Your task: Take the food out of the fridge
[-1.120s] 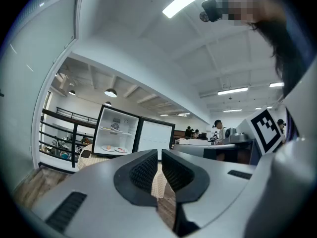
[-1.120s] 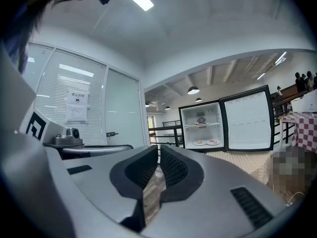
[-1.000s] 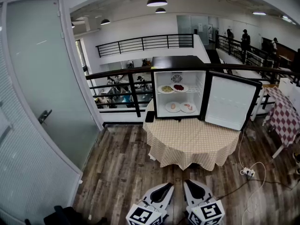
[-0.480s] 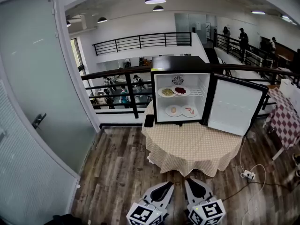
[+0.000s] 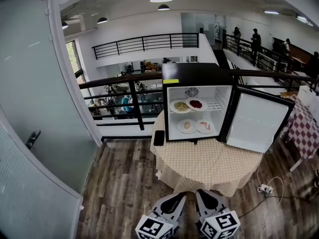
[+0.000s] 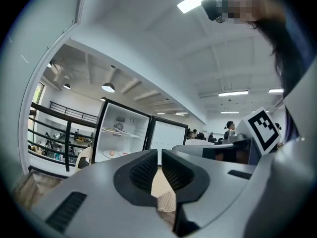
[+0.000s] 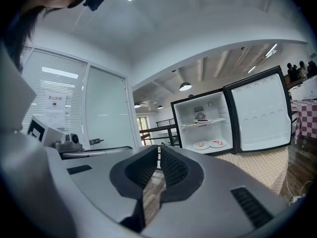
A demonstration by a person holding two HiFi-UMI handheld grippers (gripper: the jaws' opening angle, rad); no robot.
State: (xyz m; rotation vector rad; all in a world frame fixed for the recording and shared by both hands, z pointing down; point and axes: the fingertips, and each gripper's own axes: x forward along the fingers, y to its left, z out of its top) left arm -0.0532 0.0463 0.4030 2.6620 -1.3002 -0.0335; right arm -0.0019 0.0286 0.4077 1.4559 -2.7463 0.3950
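Note:
A small black fridge [image 5: 192, 72] stands on a round table [image 5: 209, 166] with its door [image 5: 259, 121] swung open to the right. Two plates of food lie on the upper shelf [image 5: 187, 105] and two on the fridge floor [image 5: 195, 127]. My left gripper [image 5: 180, 199] and right gripper [image 5: 200, 197] hang side by side at the bottom of the head view, short of the table's near edge, both shut and empty. The left gripper [image 6: 159, 157] looks toward the open fridge [image 6: 119, 135]. Past the right gripper [image 7: 159, 155], the fridge [image 7: 204, 125] shows its plates.
A black phone-like slab [image 5: 159, 138] lies on the table left of the fridge. A frosted glass door [image 5: 35, 98] stands at left, a black railing [image 5: 124, 98] behind the table. A power strip and cable [image 5: 265, 188] lie on the wooden floor at right, near a checked-cloth table [image 5: 304, 128].
Fridge and table have grown larger and slid lower in the head view as I moved toward them. Both grippers stayed shut, side by side at the bottom edge.

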